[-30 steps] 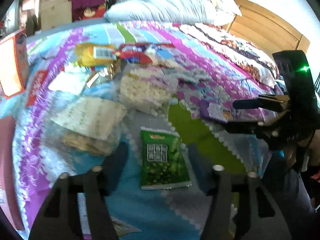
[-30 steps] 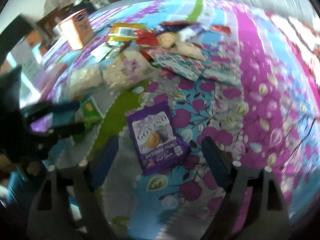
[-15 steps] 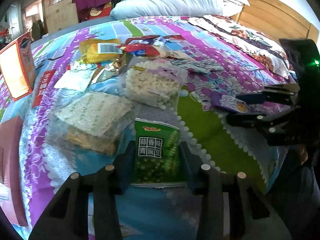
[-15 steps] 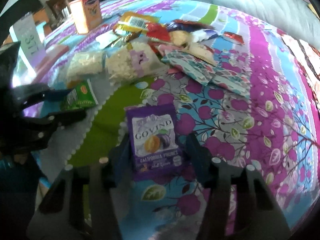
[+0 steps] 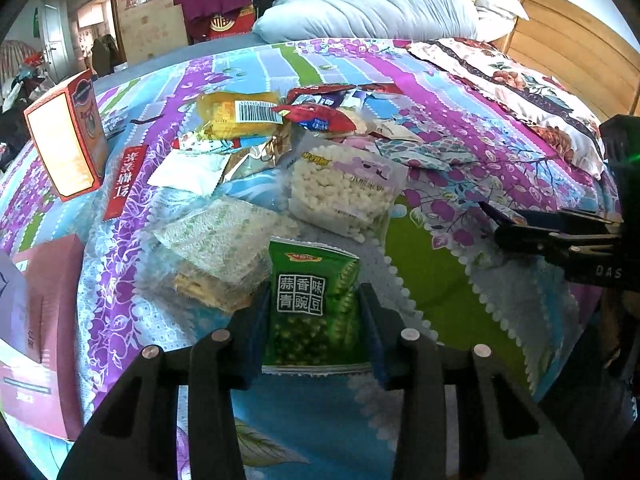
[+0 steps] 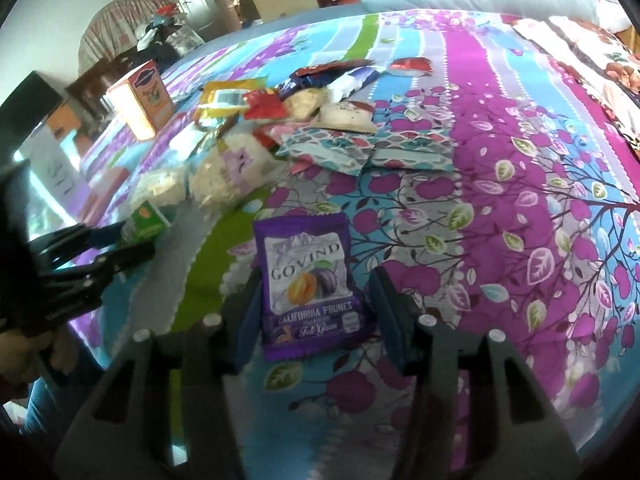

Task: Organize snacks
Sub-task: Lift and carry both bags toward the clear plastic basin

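A green pea packet [image 5: 312, 276] with white characters lies on the flowered bedspread [image 5: 460, 92]. My left gripper [image 5: 314, 300] is shut on it, a blue pad pressed against each long side. A purple prune packet [image 6: 304, 256] sits propped up between the pads of my right gripper [image 6: 316, 288], which is shut on its lower half. In the left wrist view the right gripper [image 5: 490, 220] reaches in from the right edge. In the right wrist view the left gripper [image 6: 136, 238] holds the green packet [image 6: 146, 220] at the far left.
Beyond the green packet lie a clear bag of crackers [image 5: 216, 248], a white puffed-snack bag [image 5: 344, 192], a yellow packet [image 5: 240, 116] and red packets [image 5: 316, 118]. An orange box [image 5: 64, 144] stands at the left, a maroon box [image 5: 44, 320] nearer. Patterned sachets [image 6: 360, 148] lie mid-bed. Pillows [image 5: 368, 4] sit at the far end.
Both grippers stood wide open behind their packets a second ago. Each has moved in around its packet and its jaws have shut on the sides.
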The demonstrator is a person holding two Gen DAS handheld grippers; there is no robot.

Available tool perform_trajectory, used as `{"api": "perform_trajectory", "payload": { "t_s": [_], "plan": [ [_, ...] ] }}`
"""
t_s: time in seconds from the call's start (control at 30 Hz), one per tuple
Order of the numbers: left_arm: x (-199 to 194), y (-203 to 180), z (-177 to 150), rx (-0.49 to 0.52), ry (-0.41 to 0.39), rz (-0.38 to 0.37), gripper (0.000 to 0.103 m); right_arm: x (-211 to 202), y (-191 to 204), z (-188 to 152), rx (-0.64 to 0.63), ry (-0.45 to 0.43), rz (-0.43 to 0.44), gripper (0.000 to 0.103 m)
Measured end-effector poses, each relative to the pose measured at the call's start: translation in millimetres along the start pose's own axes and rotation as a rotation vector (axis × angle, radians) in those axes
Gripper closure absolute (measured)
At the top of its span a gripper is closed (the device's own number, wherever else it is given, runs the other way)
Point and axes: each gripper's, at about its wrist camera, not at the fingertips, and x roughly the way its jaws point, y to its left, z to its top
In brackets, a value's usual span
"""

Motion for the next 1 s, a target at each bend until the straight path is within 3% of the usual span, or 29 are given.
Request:
{"api": "perform_trajectory", "payload": {
  "t_s": [0.73,1.0],
  "plan": [
    [-19,-4,9,0.008,-0.037,0.003,0.060,-6,-3,0,0.007,-0.029,-0.018,0.051],
    [-74,3,24,0.003,-0.177,-0.071,0.060,-25,8,13,0.009,-0.067,-0.021,0.051]
  ]
}}
